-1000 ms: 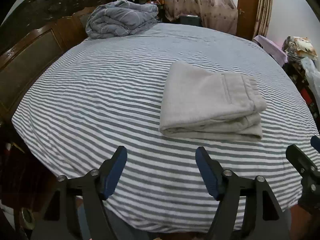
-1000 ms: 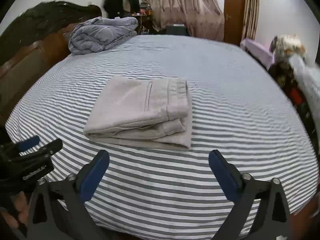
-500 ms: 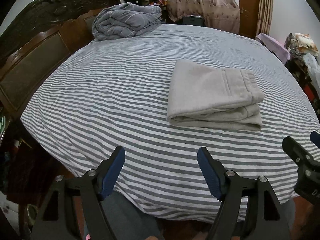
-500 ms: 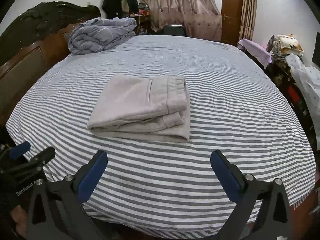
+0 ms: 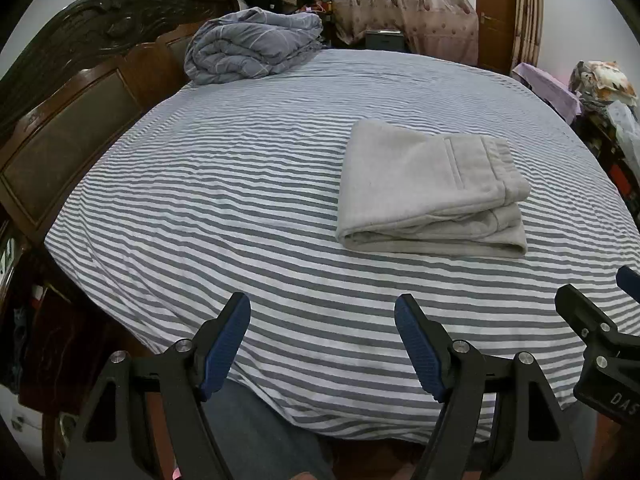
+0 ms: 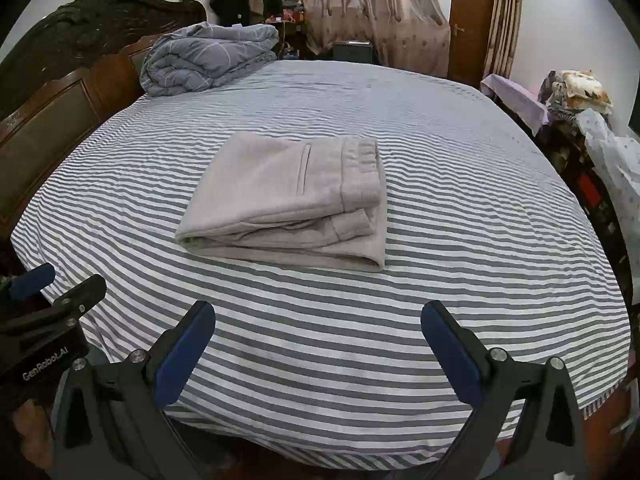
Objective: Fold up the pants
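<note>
While pants (image 6: pixel 296 200) lie folded mid-bed (image 6: pixel 440 160) | left tool (image 5: pixel 322 320) agape, empty | right tool (image 6: pixel 318 332) agape, empty, at near edge

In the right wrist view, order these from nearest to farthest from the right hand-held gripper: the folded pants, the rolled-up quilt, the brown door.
From the right hand-held gripper, which hangs open over the near edge of the bed:
1. Folded pants, mid-bed, just left of centre.
2. Rolled-up quilt, far left corner by the headboard.
3. Brown door, in the back wall beyond the bed, on the right.
</note>
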`<action>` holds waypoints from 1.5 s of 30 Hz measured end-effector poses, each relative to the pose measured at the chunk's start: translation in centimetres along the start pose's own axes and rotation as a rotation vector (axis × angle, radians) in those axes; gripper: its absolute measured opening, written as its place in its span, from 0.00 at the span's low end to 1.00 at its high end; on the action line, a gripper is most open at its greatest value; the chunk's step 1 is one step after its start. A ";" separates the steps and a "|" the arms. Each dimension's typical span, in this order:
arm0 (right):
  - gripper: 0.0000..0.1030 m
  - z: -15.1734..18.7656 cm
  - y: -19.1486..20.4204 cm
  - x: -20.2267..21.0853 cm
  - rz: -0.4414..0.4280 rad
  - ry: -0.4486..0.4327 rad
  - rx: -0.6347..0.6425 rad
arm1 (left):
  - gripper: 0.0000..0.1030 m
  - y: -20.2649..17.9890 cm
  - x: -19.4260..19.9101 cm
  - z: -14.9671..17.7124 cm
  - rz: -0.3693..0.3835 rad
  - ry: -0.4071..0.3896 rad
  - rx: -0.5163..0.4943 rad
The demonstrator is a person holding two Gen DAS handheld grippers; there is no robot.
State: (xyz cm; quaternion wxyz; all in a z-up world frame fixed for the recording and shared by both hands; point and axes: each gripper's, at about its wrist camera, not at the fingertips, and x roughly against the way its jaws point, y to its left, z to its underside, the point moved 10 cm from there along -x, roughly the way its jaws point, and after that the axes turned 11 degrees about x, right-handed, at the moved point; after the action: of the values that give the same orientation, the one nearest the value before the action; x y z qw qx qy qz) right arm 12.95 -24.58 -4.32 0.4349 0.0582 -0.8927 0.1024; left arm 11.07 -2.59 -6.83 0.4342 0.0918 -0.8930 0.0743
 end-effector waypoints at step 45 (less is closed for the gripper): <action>0.99 1.1 -0.1 -1.2 -0.007 0.033 0.026 | 0.73 -0.5 -1.9 0.8 -0.023 0.001 -0.042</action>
State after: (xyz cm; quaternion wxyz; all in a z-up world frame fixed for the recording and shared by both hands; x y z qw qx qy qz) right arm 12.88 -24.89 -5.88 0.4491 0.0655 -0.8838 0.1136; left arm 11.76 -3.02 -8.78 0.4373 0.0927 -0.8931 0.0507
